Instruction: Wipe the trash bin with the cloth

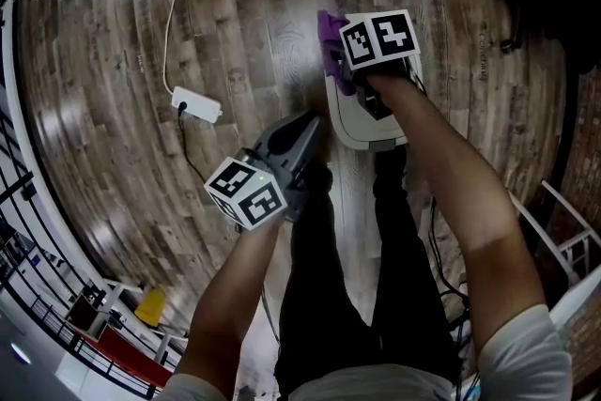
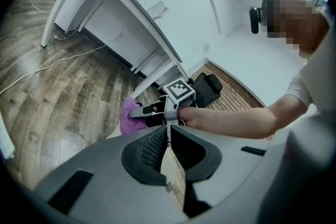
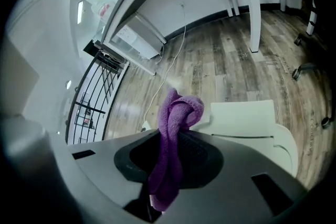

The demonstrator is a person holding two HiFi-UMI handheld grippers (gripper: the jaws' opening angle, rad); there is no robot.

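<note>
My right gripper view showed what the head view hid: the right gripper (image 3: 168, 162) pinched on a fuzzy purple cloth (image 3: 176, 123), bunched over the smooth white trash bin (image 3: 252, 123) at centre right on wood-grain floor (image 3: 236, 55). The left gripper (image 2: 168, 155) held its ribbed black pads together, empty.

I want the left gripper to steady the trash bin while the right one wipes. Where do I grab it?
Probably the trash bin's near-left rim, coming in from the left. That curved lip shows bare in the head view, while the right gripper holds the purple cloth over the far-left corner. The left gripper is shut and would have to open first.
</note>
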